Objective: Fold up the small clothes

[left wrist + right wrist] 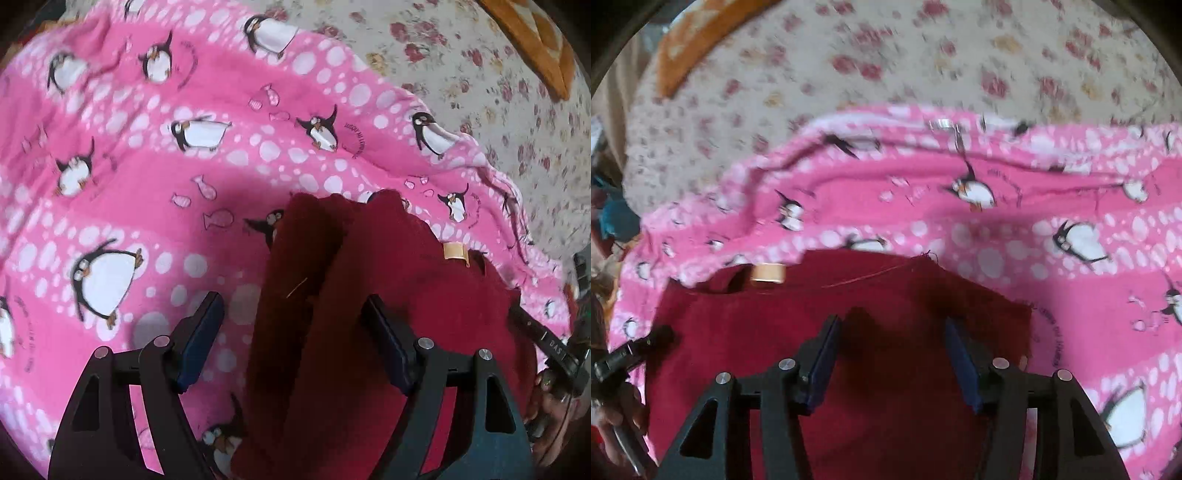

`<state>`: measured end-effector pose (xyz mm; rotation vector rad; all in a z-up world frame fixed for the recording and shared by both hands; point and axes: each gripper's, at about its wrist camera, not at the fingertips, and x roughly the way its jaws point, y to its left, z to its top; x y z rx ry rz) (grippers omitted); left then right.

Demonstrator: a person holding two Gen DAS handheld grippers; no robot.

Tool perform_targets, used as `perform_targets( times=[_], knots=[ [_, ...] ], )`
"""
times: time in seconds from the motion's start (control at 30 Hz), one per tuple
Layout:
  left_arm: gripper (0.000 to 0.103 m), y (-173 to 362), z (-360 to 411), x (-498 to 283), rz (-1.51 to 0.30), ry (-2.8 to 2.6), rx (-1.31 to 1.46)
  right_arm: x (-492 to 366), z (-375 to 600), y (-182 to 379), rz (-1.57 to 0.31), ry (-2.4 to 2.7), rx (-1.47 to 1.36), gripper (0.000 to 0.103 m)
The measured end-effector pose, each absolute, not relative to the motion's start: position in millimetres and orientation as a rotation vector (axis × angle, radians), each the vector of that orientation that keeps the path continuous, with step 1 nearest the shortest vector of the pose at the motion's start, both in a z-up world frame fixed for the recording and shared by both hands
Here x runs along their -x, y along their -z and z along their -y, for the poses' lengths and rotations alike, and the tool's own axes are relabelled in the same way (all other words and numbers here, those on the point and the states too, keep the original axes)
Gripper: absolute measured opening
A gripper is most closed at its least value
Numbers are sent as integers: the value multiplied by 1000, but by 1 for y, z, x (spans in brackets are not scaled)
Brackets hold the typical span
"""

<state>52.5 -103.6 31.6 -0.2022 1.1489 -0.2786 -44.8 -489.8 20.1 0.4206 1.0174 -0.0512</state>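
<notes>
A small dark red garment with a tan neck label lies on a pink penguin-print blanket. Its left side is rucked into raised folds. My left gripper is open, its jaws on either side of that folded edge. In the right wrist view the red garment lies flat, label at its far edge. My right gripper is open just above the cloth, holding nothing.
The pink blanket lies on a cream floral bedsheet. An orange patterned cushion sits at the far corner. The other gripper and hand show at the right edge and the left edge.
</notes>
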Motion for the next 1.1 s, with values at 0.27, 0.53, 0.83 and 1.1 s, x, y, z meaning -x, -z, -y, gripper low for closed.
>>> perform_targets(
  times=[0.27,0.53,0.83,1.1],
  knots=[
    [78,-64,92,-20,-1065,296,163,89,485,-60,-958,9,-434,55],
    [78,-84,95,32,-977,326,54,155,448,-79,-962,-86,-326,55],
    [78,-74,95,65,-988,325,4,151,437,-48,-1046,-40,-208,55],
    [78,-54,83,77,-1022,334,46,150,396,-79,-1027,-172,-192,55]
  ],
)
